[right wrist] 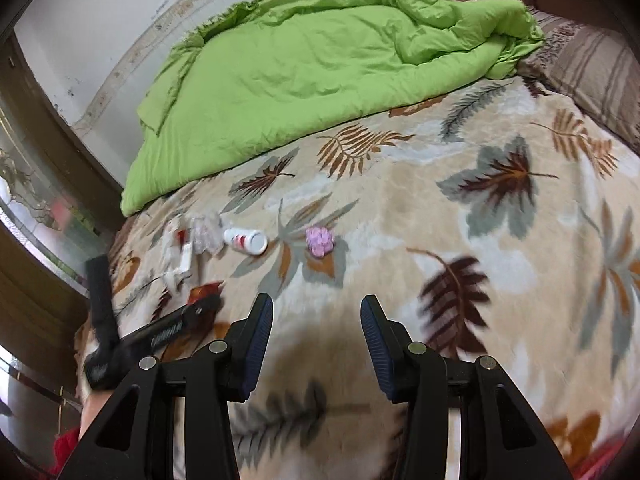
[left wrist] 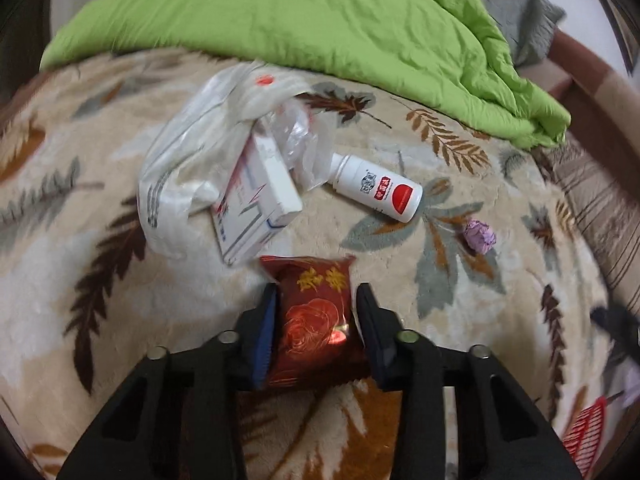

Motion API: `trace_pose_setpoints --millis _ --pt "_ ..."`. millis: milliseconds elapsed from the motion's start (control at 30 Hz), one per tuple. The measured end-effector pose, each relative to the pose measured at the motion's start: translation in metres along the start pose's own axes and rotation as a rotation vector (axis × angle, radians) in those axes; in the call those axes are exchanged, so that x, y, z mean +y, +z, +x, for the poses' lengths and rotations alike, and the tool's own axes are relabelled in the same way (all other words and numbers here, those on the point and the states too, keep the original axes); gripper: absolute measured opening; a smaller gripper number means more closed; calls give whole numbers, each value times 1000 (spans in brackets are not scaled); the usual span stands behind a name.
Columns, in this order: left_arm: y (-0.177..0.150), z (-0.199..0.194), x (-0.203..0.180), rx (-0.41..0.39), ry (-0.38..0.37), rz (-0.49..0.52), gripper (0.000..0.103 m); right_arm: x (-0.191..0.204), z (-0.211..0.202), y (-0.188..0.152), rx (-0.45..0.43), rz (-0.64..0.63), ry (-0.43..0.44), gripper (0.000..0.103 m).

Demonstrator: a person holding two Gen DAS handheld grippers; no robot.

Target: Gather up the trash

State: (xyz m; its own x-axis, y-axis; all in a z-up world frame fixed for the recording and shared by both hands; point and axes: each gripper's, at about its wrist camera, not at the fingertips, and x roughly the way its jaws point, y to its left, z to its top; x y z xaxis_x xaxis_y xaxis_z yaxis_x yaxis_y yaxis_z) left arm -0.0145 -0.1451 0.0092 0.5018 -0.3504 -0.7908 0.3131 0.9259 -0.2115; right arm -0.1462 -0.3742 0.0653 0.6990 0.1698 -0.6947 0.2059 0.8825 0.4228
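My left gripper (left wrist: 316, 292) is shut on a red foil snack packet (left wrist: 314, 316) with gold lettering, just above the leaf-patterned blanket (left wrist: 120, 320). Ahead of it lie a white box (left wrist: 256, 208) partly inside a clear plastic bag (left wrist: 192, 160), a white bottle with a red label (left wrist: 376, 186), and a crumpled purple paper ball (left wrist: 479, 236). My right gripper (right wrist: 316, 306) is open and empty above the blanket. From there the bottle (right wrist: 246, 240), the purple ball (right wrist: 319, 241), the bag and box (right wrist: 192, 240) lie to the far left, and the left gripper (right wrist: 176, 324) shows at the left.
A rumpled green duvet (right wrist: 320, 60) covers the far part of the bed. A striped pillow (right wrist: 592, 64) lies at the far right. A wall and a dark wooden frame (right wrist: 48, 120) run along the left. The bed's brown edge (left wrist: 580, 64) shows at the right.
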Motion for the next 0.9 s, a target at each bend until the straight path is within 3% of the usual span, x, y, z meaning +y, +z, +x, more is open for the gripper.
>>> trace_pose_setpoints --millis 333,500,633,900 --pt "-8 -28 -5 -121 -1 94 33 18 107 44 62 -57 -90 49" --pt "-3 -42 7 -174 19 81 33 22 144 46 112 -85 -159 35" --pt "-1 -47 16 -183 21 62 33 29 142 40 88 -112 -192 28" --pt "1 -57 24 -218 32 33 33 70 107 14 21 -138 -216 27"
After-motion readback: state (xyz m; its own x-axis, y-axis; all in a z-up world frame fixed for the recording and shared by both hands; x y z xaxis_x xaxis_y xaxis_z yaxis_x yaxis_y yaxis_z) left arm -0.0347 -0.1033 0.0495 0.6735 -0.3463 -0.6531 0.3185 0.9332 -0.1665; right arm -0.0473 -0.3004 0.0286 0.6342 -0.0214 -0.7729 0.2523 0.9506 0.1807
